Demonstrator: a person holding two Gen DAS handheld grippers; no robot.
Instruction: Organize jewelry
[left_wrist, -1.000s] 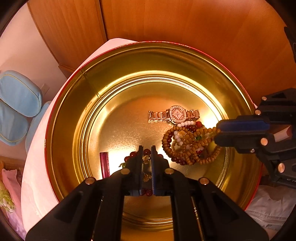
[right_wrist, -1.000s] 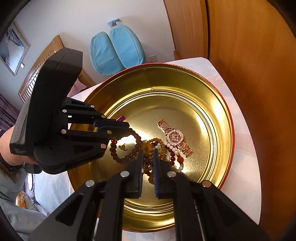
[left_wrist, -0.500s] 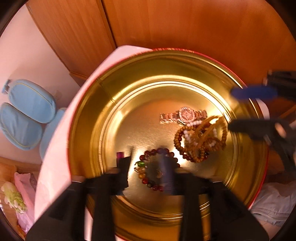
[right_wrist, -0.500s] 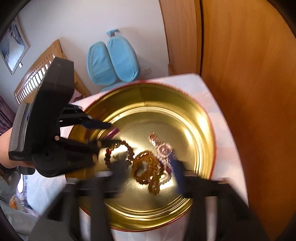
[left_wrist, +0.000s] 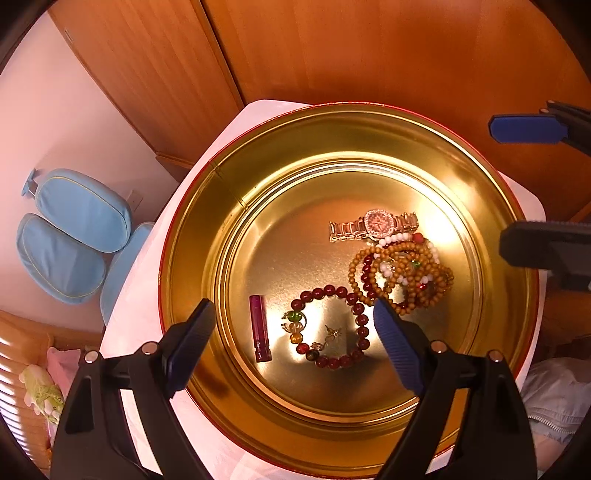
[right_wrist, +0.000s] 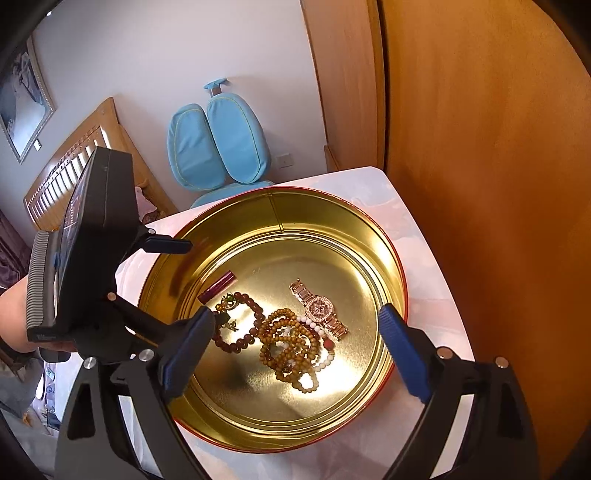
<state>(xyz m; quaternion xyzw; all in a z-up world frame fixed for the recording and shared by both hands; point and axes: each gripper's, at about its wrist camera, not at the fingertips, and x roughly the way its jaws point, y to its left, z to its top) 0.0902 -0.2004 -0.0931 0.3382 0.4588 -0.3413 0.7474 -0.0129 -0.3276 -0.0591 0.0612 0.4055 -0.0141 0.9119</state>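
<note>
A round gold tin (left_wrist: 192, 258) (right_wrist: 391, 258) stands on a white table. In it lie a dark red bead bracelet (left_wrist: 332, 325) (right_wrist: 240, 325), a tangle of tan bead strands (left_wrist: 402, 273) (right_wrist: 291, 343), a rose-gold watch (left_wrist: 376, 223) (right_wrist: 319, 308) and a small magenta tube (left_wrist: 260, 328) (right_wrist: 218, 286). My left gripper (left_wrist: 291, 325) is open and empty above the tin's near side. My right gripper (right_wrist: 295, 328) is open and empty above the tin, its fingers (left_wrist: 524, 127) showing at the right edge of the left wrist view.
The white table (right_wrist: 436, 306) is small and the tin fills most of it. A wooden wardrobe (right_wrist: 480, 147) rises close behind and beside it. A blue chair (right_wrist: 214, 144) and a wooden bed frame (right_wrist: 74, 158) stand beyond the table.
Both grippers were shut down in the tin, the left on the red bracelet. Both have opened and lifted back; the bracelet and tan beads now lie loose on the tin floor.
</note>
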